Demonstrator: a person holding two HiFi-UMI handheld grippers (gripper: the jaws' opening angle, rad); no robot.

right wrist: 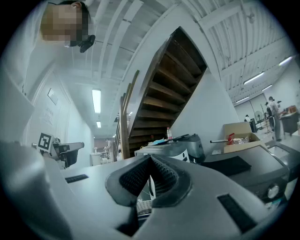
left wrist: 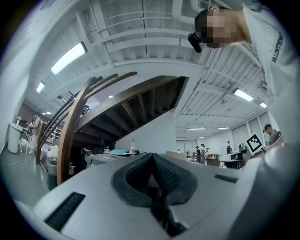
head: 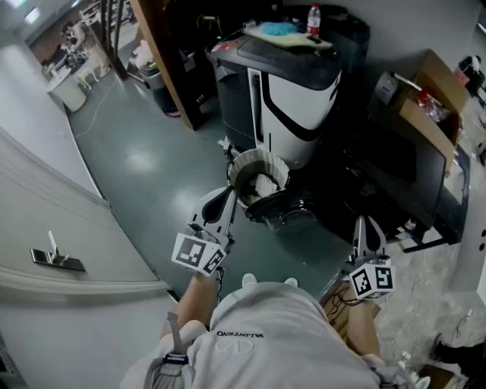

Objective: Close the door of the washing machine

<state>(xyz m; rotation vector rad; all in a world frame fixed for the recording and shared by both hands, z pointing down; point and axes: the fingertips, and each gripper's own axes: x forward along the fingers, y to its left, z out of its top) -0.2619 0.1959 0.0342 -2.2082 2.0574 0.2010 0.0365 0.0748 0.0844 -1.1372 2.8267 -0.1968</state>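
Note:
The black and white washing machine [head: 298, 90] stands ahead of me in the head view. Low on its front is a round white-rimmed opening [head: 259, 179] with something white inside. A dark glossy door [head: 285, 210] hangs open just below and right of it. My left gripper [head: 229, 196] is shut and empty, its tip right beside the ring's left rim; whether it touches I cannot tell. My right gripper [head: 367, 226] is shut and empty, well to the right of the door. The left gripper view shows the left gripper [left wrist: 151, 157] with its jaws together, and the right gripper view shows the right gripper [right wrist: 150, 159] likewise, with the machine [right wrist: 174, 149] beyond.
A bottle [head: 313, 18] and a blue cloth [head: 275, 30] lie on the machine's top. A cardboard box [head: 425, 97] sits on a black cabinet [head: 406, 171] at the right. A wooden stair post [head: 163, 61] rises behind, and a white door with a handle [head: 55, 258] is at the left.

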